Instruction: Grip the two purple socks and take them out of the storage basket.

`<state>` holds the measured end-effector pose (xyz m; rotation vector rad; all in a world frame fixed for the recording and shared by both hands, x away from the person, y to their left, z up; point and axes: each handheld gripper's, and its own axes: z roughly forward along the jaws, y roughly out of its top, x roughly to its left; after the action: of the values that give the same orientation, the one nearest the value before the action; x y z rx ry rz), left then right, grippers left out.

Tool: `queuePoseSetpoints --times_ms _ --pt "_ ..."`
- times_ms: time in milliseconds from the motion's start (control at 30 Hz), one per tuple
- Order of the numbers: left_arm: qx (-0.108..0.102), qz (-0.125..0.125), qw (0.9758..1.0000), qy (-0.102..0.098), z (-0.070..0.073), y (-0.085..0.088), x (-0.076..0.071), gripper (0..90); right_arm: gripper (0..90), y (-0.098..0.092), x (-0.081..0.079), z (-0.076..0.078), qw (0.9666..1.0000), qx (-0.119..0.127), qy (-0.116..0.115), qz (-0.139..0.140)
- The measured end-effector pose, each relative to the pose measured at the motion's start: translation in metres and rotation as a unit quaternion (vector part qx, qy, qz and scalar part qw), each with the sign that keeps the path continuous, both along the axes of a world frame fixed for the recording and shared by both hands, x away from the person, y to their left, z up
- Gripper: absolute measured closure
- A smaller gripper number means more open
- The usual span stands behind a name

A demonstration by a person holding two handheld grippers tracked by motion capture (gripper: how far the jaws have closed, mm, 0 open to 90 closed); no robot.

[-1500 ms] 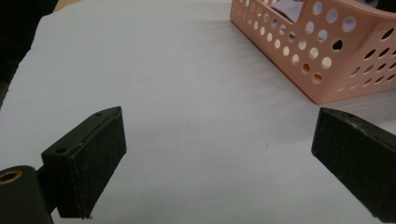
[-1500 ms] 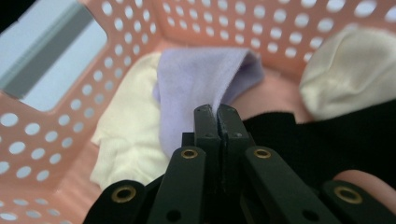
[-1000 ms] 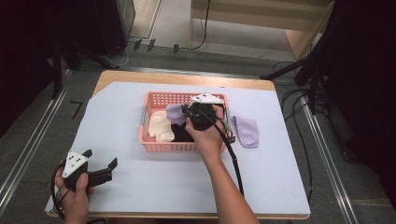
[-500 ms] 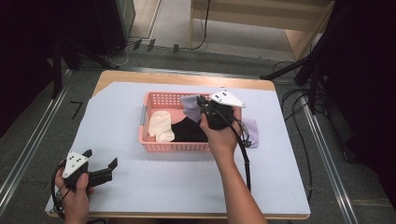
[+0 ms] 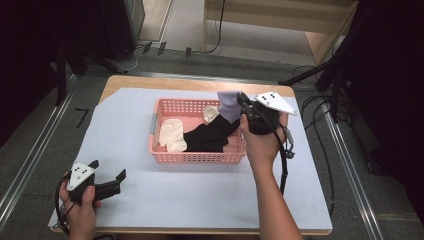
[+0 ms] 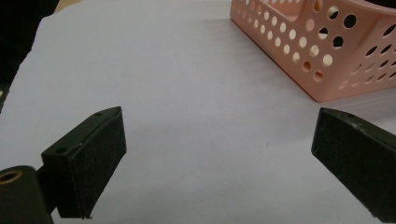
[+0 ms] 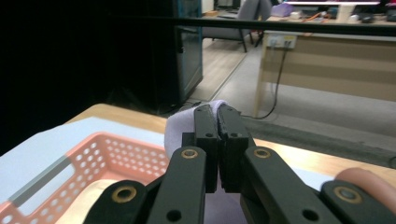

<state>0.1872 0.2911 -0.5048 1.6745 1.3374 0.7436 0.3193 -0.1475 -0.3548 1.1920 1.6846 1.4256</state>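
Two grippers show in the high view: the right gripper [image 5: 243,106] is raised over the far right corner of the pink basket [image 5: 165,155], its jaws pressed together on a lavender sock [image 5: 228,104] that hangs from them above the basket's rim, while the left gripper [image 5: 109,176] rests near the table's front left corner, well apart from the basket, jaws spread and holding nothing. In the basket lie a cream sock [image 5: 171,136] at the left, a black sock [image 5: 212,136] across the middle, and a smaller pale piece [image 5: 210,114] near the far wall. The white sheet [image 5: 200,195] covers most of the table. In the left gripper view the two black jaws stand wide apart over the bare sheet, with a corner of the basket [image 6: 322,51] at the upper right. In the right gripper view the jaws meet tightly, the lavender sock [image 7: 180,127] bulging out behind and to the left of them, the basket [image 7: 116,151] below left. The step in hand looks like lifting this sock out; to do it well, I would keep the clamp firm, raise until the hanging end clears the rim, then carry it sideways to open sheet to the right before letting go, so that it neither snags the perforated wall nor drags the black sock along.
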Motion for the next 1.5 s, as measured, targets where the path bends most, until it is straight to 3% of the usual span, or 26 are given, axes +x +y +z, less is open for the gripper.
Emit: queuePoseSetpoints --times_ms 300,467,733,1000,1067,1133,1233,1500 --pt "0.001 0.0 1.0 -0.001 0.0 0.0 0.0 3.8 88.6 -0.042 -0.004 0.0 0.9992 0.0 -0.001 -0.041" --pt "0.003 -0.002 1.0 0.0 0.0 0.0 0.0 3.9 88.6 -0.065 -0.006 -0.009 0.9978 0.002 0.01 -0.065" --pt "0.004 0.001 1.0 -0.002 0.0 0.0 0.0 3.9 88.6 -0.095 -0.008 -0.044 0.9938 0.005 0.046 -0.102" --pt "0.003 0.001 1.0 -0.004 0.0 -0.001 0.0 3.9 87.9 -0.108 -0.01 -0.084 0.9887 0.004 0.098 -0.113" --pt "0.002 0.001 1.0 -0.004 0.0 -0.001 -0.001 3.9 83.1 -0.111 -0.013 -0.093 0.9872 0.007 0.111 -0.114" --pt "0.001 0.001 1.0 -0.004 0.0 -0.001 -0.001 3.9 66.8 -0.114 -0.018 -0.099 0.9856 0.022 0.121 -0.116" --pt "0.002 0.001 1.0 -0.005 0.0 -0.001 -0.001 3.9 50.0 -0.117 -0.025 -0.104 0.9837 0.025 0.126 -0.125" --pt "0.002 0.002 1.0 -0.005 0.0 -0.001 -0.001 3.9 37.7 -0.132 -0.048 -0.115 0.9839 0.034 0.137 -0.11"
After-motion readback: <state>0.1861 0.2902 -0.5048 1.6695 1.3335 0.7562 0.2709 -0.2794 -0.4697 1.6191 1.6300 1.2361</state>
